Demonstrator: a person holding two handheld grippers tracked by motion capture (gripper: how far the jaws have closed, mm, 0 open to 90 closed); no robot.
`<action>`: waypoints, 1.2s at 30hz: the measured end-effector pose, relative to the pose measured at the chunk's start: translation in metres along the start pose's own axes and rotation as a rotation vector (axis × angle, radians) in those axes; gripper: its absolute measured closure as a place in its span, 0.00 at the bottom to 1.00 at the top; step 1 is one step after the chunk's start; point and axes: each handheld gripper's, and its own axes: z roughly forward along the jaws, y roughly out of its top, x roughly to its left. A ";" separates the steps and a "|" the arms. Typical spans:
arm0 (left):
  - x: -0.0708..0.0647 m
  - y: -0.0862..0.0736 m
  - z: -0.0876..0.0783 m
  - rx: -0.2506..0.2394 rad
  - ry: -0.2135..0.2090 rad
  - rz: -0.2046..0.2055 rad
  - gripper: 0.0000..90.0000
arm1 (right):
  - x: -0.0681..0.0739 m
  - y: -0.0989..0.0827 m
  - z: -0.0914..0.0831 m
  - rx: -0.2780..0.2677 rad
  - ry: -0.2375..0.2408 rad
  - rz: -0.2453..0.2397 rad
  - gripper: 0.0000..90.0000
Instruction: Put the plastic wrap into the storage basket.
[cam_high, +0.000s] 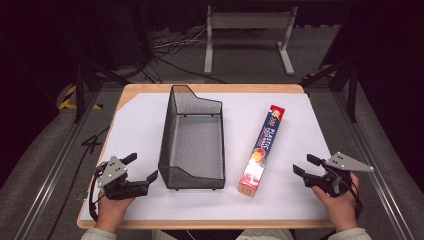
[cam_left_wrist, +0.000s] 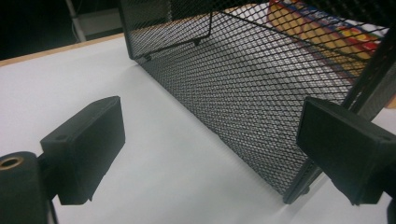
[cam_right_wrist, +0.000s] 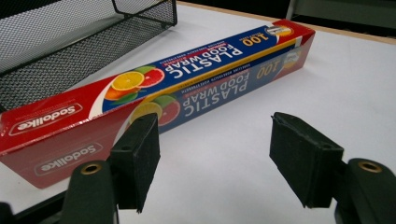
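On the near left corner of the white-covered surface (cam_high: 140, 125) I have my left tongs (cam_high: 142, 167) resting low, held in my left hand (cam_high: 111, 210), jaws spread wide with nothing between them. They point toward the near left corner of the black wire-mesh basket (cam_high: 192, 137), close to it but apart. From the left gripper view, the mesh wall (cam_left_wrist: 243, 93) runs across just ahead of the jaws, and I can see coloured print through the mesh at the far side. The basket stands upright in the middle of the surface, its long side running away from me, nothing inside it that I can make out. Just to its right lies the plastic food wrap box (cam_high: 262, 150), flat on the sheet, slightly angled, its red near end toward me, apart from the basket. Farther right, my right tongs (cam_high: 303, 165) sit near the surface in my right hand (cam_high: 340, 207), jaws open fairly wide and holding nothing. In the right gripper view the box (cam_right_wrist: 187, 79) lies just beyond the jaws, untouched.
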 end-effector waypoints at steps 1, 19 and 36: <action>0.001 -0.001 0.001 0.012 0.010 -0.003 0.10 | 0.001 0.001 0.000 -0.002 0.000 0.001 0.38; 0.002 -0.003 0.000 -0.001 -0.005 -0.011 0.10 | 0.009 0.030 0.000 0.023 0.134 -0.027 0.87; 0.002 -0.004 -0.001 0.002 0.009 -0.003 0.11 | 0.022 0.058 0.011 0.024 0.225 -0.064 1.00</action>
